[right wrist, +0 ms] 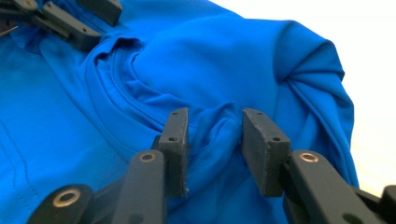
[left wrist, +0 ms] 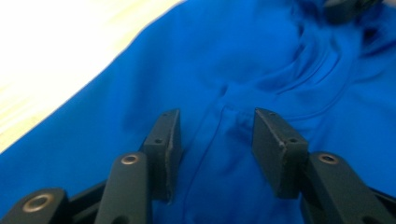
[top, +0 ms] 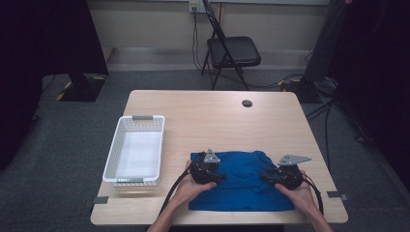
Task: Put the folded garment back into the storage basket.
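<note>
At the near edge of the bench [top: 159,104], the blue shirt [top: 241,181] lies limp and soft (best pinched at a raised fold), left tool [left wrist: 215,135] spread over flat cloth, right tool [right wrist: 215,140] spread around a bunched ridge.

Both forearms reach in low, left tongs [top: 220,177] and right tongs [top: 265,176] pointing inward, jaws parted.

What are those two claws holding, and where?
Neither pinches yet: the left gripper straddles a fold of the blue shirt, the right gripper a bunched ridge near its collar.
</note>
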The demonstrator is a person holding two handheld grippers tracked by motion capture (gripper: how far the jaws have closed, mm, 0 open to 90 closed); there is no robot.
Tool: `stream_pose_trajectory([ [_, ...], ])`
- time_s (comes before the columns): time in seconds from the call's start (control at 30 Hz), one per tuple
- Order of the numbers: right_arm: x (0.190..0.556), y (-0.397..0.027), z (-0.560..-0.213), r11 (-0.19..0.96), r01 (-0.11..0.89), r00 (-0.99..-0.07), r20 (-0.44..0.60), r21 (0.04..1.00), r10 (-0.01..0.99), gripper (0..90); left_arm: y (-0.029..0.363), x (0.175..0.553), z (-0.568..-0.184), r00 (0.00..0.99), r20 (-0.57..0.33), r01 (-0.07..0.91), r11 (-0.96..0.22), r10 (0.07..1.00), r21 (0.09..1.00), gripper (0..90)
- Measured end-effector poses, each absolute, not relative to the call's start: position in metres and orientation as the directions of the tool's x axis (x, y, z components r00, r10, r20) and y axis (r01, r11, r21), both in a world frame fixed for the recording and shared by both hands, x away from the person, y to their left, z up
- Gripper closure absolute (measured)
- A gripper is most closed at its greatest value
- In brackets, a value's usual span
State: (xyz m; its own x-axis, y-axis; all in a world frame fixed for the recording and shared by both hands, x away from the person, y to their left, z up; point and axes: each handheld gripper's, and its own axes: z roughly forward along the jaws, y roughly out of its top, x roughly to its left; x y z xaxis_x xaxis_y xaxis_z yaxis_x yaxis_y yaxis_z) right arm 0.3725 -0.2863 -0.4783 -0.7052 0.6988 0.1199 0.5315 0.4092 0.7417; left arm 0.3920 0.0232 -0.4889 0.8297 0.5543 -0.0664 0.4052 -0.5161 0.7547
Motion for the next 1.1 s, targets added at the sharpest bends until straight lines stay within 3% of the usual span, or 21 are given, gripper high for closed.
stream_pose_trajectory([
  [0.03, 0.373, -0.286, -0.479, 0.409, 0.533, -0.704, 0.12, 0.741, 0.7, 64.2, 0.023, 0.391, -0.488, 0.825, -0.051, 0.401, -0.521, 0.562, 0.754, 57.2],
  [0.1, 0.372, -0.285, -0.479, 0.417, 0.532, -0.7, 0.107, 0.737, 0.706, 68.1, 0.023, 0.389, -0.488, 0.818, -0.026, 0.392, -0.525, 0.574, 0.756, 73.1],
  [0.23, 0.37, -0.286, -0.477, 0.404, 0.538, -0.686, 0.105, 0.74, 0.72, 73.7, 0.022, 0.386, -0.486, 0.824, -0.023, 0.382, -0.524, 0.567, 0.761, 84.2],
  [0.7, 0.362, -0.291, -0.461, 0.326, 0.525, -0.675, 0.152, 0.786, 0.722, 79.4, 0.044, 0.368, -0.458, 0.849, -0.076, 0.341, -0.431, 0.524, 0.835, 86.9],
  [1.1, 0.326, -0.299, -0.451, 0.323, 0.487, -0.735, 0.181, 0.811, 0.653, 77.5, 0.051, 0.327, -0.454, 0.896, -0.043, 0.279, -0.486, 0.441, 0.828, 87.4],
])
